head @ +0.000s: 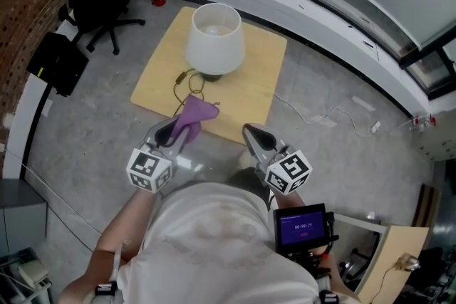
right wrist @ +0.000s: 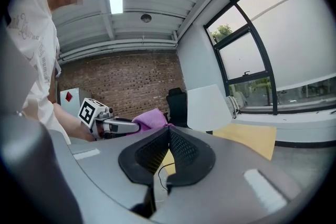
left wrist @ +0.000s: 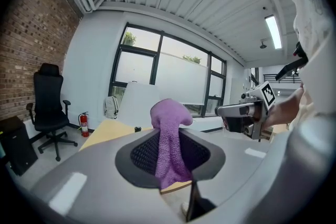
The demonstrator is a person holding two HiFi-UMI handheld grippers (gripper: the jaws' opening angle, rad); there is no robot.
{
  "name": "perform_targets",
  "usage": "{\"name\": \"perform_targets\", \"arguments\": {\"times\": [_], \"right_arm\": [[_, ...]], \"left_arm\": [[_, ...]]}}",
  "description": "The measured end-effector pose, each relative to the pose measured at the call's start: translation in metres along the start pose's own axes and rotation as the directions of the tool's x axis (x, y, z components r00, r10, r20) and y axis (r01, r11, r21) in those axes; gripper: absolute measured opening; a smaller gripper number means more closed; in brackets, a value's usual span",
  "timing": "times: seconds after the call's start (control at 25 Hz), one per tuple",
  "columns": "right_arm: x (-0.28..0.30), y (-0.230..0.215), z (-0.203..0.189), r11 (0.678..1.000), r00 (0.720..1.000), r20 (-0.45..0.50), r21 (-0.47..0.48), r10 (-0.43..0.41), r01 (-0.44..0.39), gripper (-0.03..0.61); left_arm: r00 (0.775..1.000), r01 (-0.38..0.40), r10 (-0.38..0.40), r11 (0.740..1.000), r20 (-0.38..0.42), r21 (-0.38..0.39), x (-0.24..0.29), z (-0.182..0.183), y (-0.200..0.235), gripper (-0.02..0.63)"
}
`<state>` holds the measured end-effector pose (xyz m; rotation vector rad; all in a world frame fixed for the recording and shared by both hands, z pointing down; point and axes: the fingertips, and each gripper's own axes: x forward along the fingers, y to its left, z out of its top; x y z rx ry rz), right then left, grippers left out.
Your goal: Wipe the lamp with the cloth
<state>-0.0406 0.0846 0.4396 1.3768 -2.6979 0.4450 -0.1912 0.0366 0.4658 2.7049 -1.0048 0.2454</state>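
Cloth [head: 198, 110] pinched in left gripper [head: 182, 129]; right gripper [head: 251, 132] closed, seemingly empty; lamp [head: 215, 39] ahead.

Head camera looked steeply down over left tongs [head: 182, 127] and right tongs [head: 250, 131]. Each tongs' own camera sat close behind, facing nearly level. All three shared lamp [head: 215, 39] and yellow board [head: 260, 71].

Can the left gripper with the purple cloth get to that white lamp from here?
Probably yes: the left gripper, shut on the purple cloth, faces the lamp, with only bare board and a cord between them.
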Motion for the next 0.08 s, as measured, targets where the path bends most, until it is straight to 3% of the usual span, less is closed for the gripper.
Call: {"name": "perform_targets", "arguments": {"times": [0.08], "right_arm": [[0.0045,0.0072,0.0010,1.000,1.000,0.004,-0.007,0.002,-0.002,0.014]], "left_arm": [[1.000,-0.004,0.004,1.000,-0.005,0.002,-0.0055,-0.0041,0.0050,0.095]]}}
